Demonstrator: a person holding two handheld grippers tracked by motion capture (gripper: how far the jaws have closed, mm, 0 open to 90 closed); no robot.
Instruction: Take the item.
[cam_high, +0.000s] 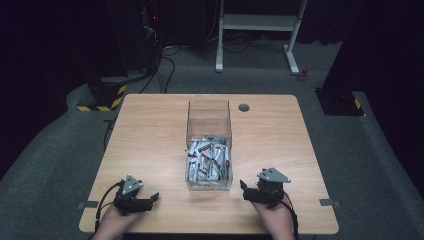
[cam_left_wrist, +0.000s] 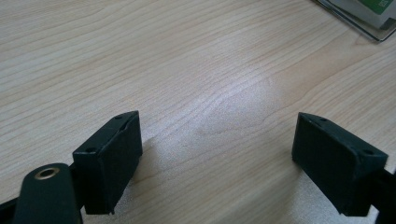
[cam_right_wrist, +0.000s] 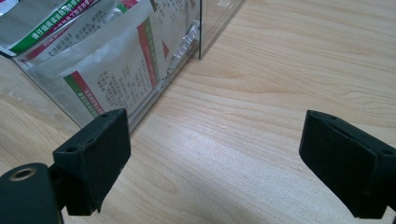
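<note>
Right gripper low over light wooden table, jaws spread wide, nothing between, just beside near corner of clear rectangular plastic bin. Left gripper near front-left edge, well apart from bin, jaws spread, bare wood between. White printed sachets with red and green stripes piled inside bin.
</note>
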